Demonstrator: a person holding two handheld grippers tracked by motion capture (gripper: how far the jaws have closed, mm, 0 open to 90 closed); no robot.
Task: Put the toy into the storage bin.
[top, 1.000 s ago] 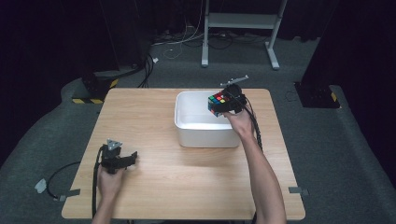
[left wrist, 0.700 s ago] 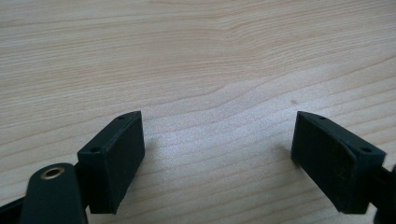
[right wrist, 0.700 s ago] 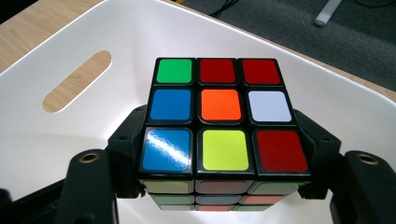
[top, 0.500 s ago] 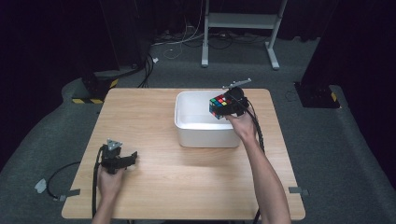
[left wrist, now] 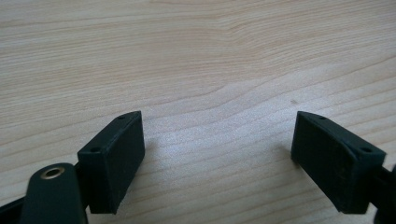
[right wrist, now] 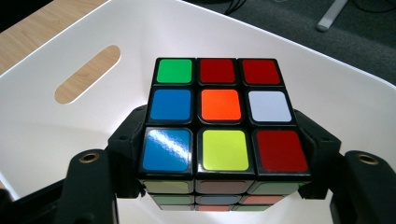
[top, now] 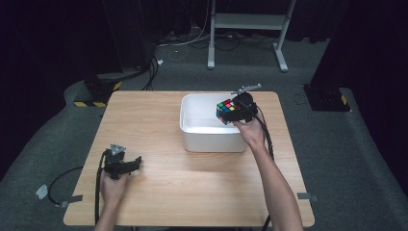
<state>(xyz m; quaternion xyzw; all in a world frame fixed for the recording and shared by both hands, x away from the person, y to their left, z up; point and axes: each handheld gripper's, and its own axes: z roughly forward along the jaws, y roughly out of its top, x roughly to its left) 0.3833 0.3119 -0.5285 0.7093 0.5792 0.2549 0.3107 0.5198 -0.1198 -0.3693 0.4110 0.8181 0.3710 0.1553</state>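
Note:
A scrambled colour cube (top: 228, 111) (right wrist: 219, 121) hangs over the right side of a white bin (top: 202, 130), held from both sides by my right gripper (top: 234, 112) (right wrist: 219, 154), which is shut on it. The bin's white inner wall (right wrist: 60, 135) with an oval handle slot lies behind and below the cube in the right gripper view. My left gripper (top: 126, 165) (left wrist: 217, 154) rests low over the bare wooden table (top: 192, 192) near its front left; its jaws stand wide apart and nothing lies between them.
The bin stands at the back middle of the table, close to the far edge. Cables trail from both grippers off the table's front. Beyond the table are a dark floor, cables and a metal stand's legs (top: 245, 43).
The right gripper has carried the cube slightly farther over the bin, toward the far edge. The left gripper has not moved.

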